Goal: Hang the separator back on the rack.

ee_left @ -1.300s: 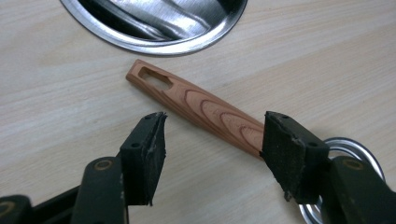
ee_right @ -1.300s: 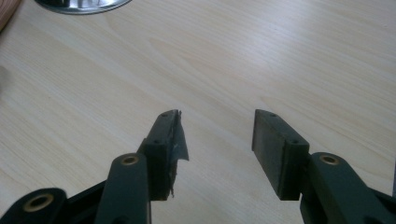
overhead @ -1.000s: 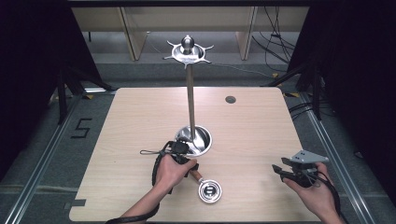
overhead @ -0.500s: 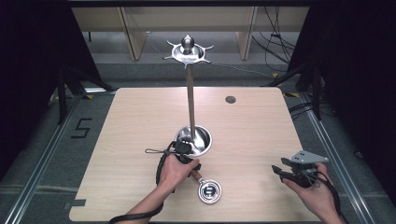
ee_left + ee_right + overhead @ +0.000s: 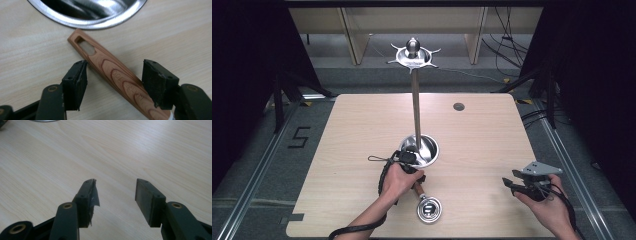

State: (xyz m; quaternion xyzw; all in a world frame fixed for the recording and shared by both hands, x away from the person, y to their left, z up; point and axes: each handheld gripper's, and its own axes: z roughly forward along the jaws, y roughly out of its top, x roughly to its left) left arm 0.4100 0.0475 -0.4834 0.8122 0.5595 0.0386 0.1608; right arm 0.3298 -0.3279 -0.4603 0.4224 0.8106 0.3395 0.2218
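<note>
A utensil lies on the table with its wooden handle (image 5: 110,71) pointing at the stand's round steel base (image 5: 87,23). Its round metal head (image 5: 429,210) rests near the front edge. My left gripper (image 5: 113,80) is open, with one jaw on each side of the handle and a gap on both sides. From above, the left gripper (image 5: 411,167) sits just in front of the base (image 5: 432,150). My right gripper (image 5: 115,192) is open over bare wood, and in the high view the right gripper (image 5: 510,184) is at the front right.
A tall steel pole (image 5: 415,105) rises from the base to a spiked disc with a knob (image 5: 413,54). A dark round grommet (image 5: 458,106) sits at the table's back right. Shelving and cables stand behind the table.
My left gripper has edged slightly right toward the stand's base, over the handle. The right hand and the utensil have stayed put.
</note>
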